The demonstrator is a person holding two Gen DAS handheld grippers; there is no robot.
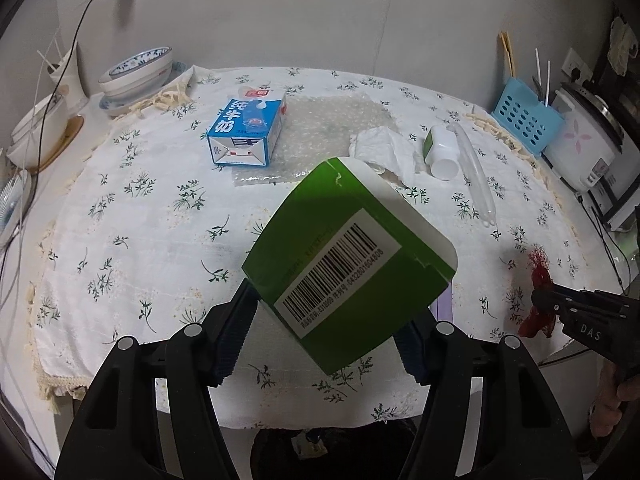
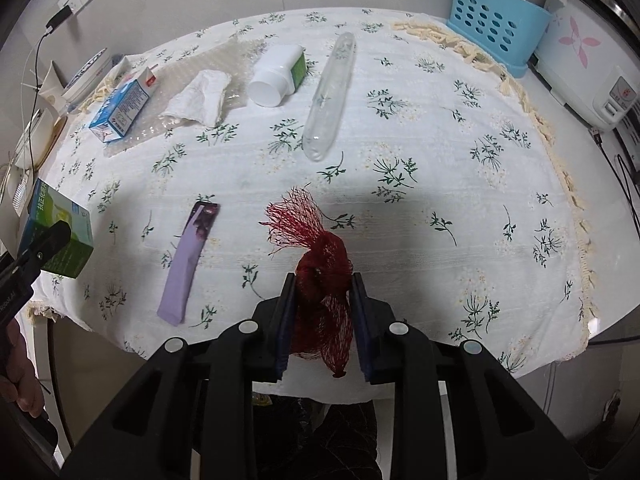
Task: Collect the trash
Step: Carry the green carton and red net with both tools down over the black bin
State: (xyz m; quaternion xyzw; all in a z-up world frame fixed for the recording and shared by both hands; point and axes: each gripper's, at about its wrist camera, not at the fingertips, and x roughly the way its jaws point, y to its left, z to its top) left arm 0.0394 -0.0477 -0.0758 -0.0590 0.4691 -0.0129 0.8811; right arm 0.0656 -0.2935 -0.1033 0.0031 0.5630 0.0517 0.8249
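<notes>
My left gripper (image 1: 332, 308) is shut on a green carton (image 1: 348, 264) with a barcode label and holds it above the table's near edge; the carton also shows at the left in the right wrist view (image 2: 60, 236). My right gripper (image 2: 323, 304) is shut on a red mesh net (image 2: 320, 276), also seen at the right in the left wrist view (image 1: 538, 300). On the floral tablecloth (image 2: 400, 208) lie a blue milk carton (image 1: 246, 132), a crumpled white tissue (image 1: 380, 148), a white bottle (image 1: 440, 152), a clear plastic tube (image 2: 330, 96), bubble wrap (image 1: 332, 120) and a purple wrapper (image 2: 188, 264).
A blue perforated basket (image 2: 496, 20) and a white rice cooker (image 2: 588, 60) stand at the table's back right. Stacked bowls (image 1: 136, 72) and a cup sit at the back left below a wall socket with a black cable. A dark bin opening (image 2: 328, 436) lies below the near table edge.
</notes>
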